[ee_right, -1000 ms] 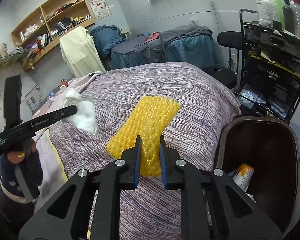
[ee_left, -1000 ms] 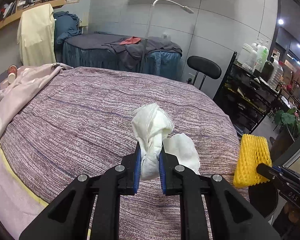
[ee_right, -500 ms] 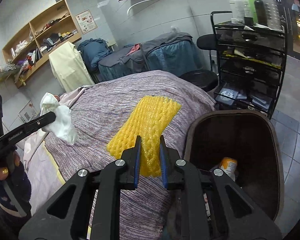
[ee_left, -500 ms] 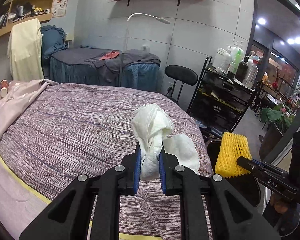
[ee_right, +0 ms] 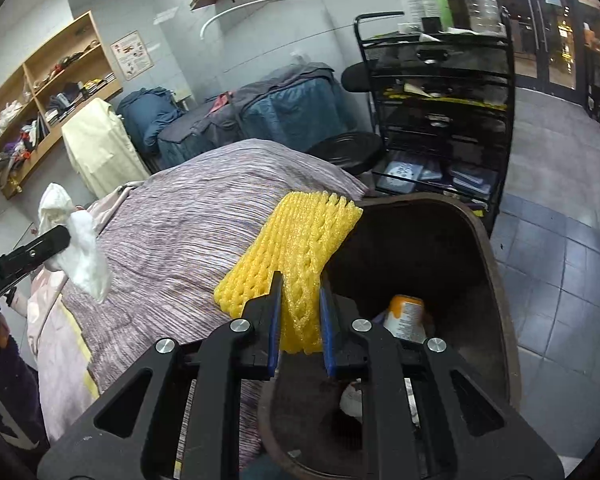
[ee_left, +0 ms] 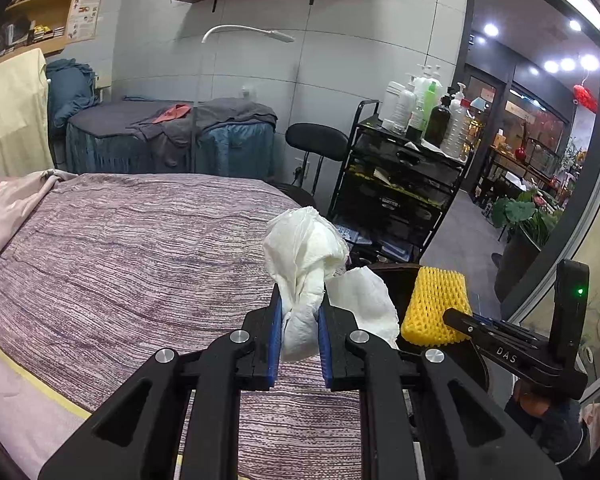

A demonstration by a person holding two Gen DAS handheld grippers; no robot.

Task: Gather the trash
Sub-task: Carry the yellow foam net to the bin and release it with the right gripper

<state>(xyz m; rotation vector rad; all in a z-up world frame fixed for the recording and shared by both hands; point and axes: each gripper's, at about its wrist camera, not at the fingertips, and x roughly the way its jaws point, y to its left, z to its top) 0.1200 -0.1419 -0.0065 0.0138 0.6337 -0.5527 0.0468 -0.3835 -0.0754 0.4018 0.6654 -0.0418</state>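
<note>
Yellow foam net is clamped in the right gripper, far end over the rim of the brown bin at 2 o'clock; crumpled white tissue is pinched in the left gripper, above the striped bed cover. Bin already holds a can and scraps. Both picks look done; both drops are left, net likely first.
</note>
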